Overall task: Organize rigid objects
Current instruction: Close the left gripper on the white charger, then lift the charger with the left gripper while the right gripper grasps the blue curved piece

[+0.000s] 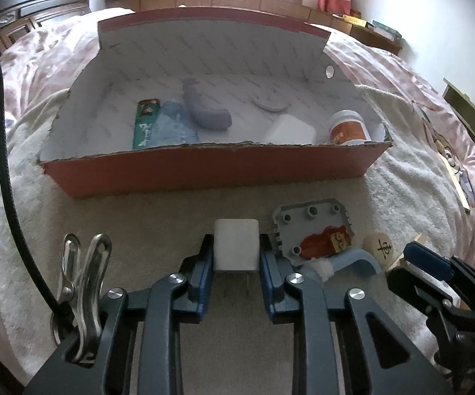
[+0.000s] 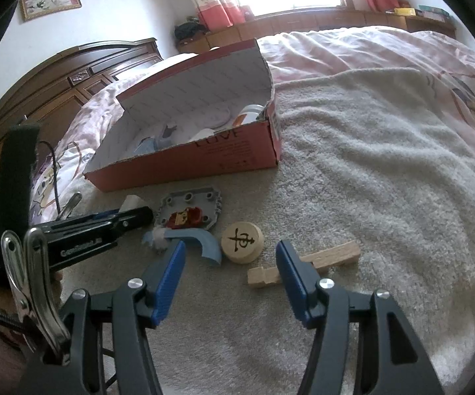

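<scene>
My left gripper (image 1: 236,250) is shut on a white plug adapter (image 1: 236,243), low over the grey towel in front of the red cardboard box (image 1: 204,168). The adapter also shows in the right wrist view (image 2: 132,203). My right gripper (image 2: 231,263) is open and empty, just short of a round wooden chess piece (image 2: 242,242). A wooden block (image 2: 323,260) lies by its right finger. A grey plastic plate (image 2: 189,212) carries a small red toy (image 2: 184,219). A blue curved piece (image 2: 204,243) lies beside it.
The box holds a green tube (image 1: 145,123), a blue cloth, a grey curved object (image 1: 204,112), a white case (image 1: 290,130) and an orange-labelled bottle (image 1: 349,128). Grey towel (image 2: 369,164) covers the pink bed. A wooden headboard (image 2: 56,82) stands left.
</scene>
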`<state>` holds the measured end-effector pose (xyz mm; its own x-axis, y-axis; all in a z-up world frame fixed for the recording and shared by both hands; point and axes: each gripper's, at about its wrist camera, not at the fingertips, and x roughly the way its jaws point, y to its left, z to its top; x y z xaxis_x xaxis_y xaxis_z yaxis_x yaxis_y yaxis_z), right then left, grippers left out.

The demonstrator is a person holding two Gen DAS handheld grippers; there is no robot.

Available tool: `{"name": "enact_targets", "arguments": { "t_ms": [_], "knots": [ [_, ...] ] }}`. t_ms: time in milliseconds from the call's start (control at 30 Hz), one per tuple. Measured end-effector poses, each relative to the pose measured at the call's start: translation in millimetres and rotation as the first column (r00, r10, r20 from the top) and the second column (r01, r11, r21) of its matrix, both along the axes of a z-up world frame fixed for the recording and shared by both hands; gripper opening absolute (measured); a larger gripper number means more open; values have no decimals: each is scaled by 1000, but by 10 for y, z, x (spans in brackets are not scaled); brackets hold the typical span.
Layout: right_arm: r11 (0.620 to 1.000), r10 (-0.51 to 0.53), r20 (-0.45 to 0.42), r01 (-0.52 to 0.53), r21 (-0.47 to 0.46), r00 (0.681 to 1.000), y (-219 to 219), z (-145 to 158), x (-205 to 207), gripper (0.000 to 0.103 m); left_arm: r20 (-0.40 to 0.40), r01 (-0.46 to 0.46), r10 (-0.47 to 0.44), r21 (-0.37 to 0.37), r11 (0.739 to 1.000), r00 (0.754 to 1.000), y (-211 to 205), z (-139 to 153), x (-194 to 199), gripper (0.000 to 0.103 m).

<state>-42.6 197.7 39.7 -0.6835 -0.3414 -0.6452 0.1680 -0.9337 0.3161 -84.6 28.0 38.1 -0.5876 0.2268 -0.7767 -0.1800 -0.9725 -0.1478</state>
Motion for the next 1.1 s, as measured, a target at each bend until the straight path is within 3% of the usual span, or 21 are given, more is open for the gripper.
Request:
{"name": "enact_targets", "arguments": {
  "t_ms": [400, 633, 867, 1100],
  "knots": [
    [999, 43, 4, -43, 1, 999, -182, 56, 36, 60, 14, -49, 48, 30, 998, 999, -349, -88, 277, 26],
    [997, 73, 55, -73, 2, 996, -387, -23, -45, 61, -12, -59, 60, 53, 997, 998, -411, -112, 376, 26],
    [997, 47, 56, -50, 58, 997, -559, -76, -151, 85, -12, -106, 108, 104, 989, 994, -626, -95, 426, 26],
    [991, 30, 44, -36, 129, 999, -736, -116, -225, 93, -9, -138, 141, 141, 980, 990, -780, -121, 454, 26]
  ]
}}
